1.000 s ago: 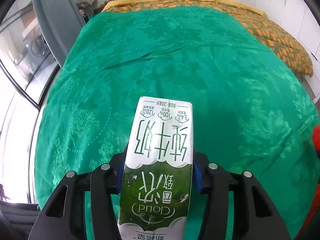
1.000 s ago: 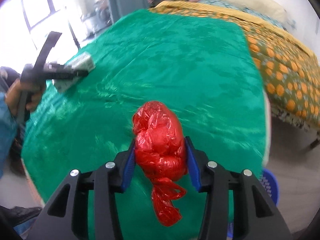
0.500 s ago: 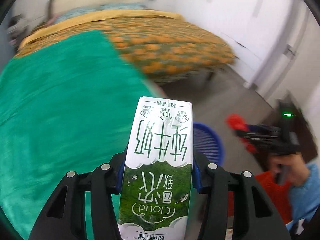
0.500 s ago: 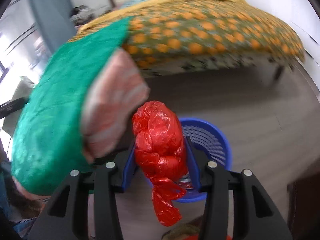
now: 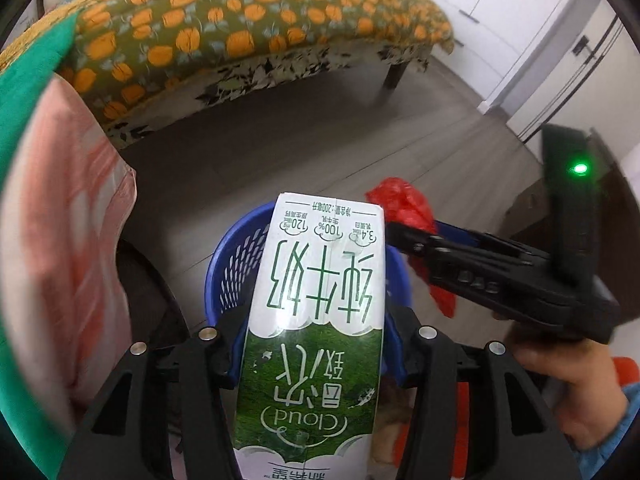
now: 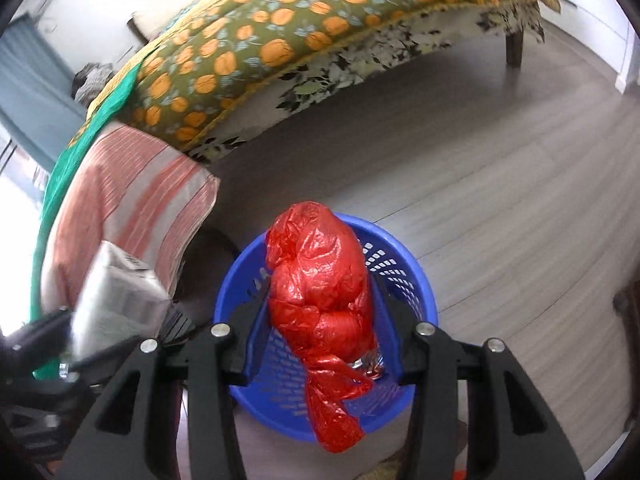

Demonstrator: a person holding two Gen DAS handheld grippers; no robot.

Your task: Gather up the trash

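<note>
Both loads hang above the blue perforated wastebasket (image 6: 404, 276) on the floor beside the bed. The left gripper (image 5: 316, 344), jaws just easing apart, brackets the milk carton (image 5: 320, 300); the right gripper (image 6: 320, 344), also loosening, flanks the knotted red plastic bag (image 6: 320, 292). Centre each load inside the rim before letting go, the carton first lest it tip over the near edge.

Left gripper (image 5: 314, 354) angled steeply down, jaws just been opening, carton between them. Right gripper (image 6: 322, 342) likewise, eased wider, bag between; hand (image 5: 560, 376) gripping its handle.
</note>
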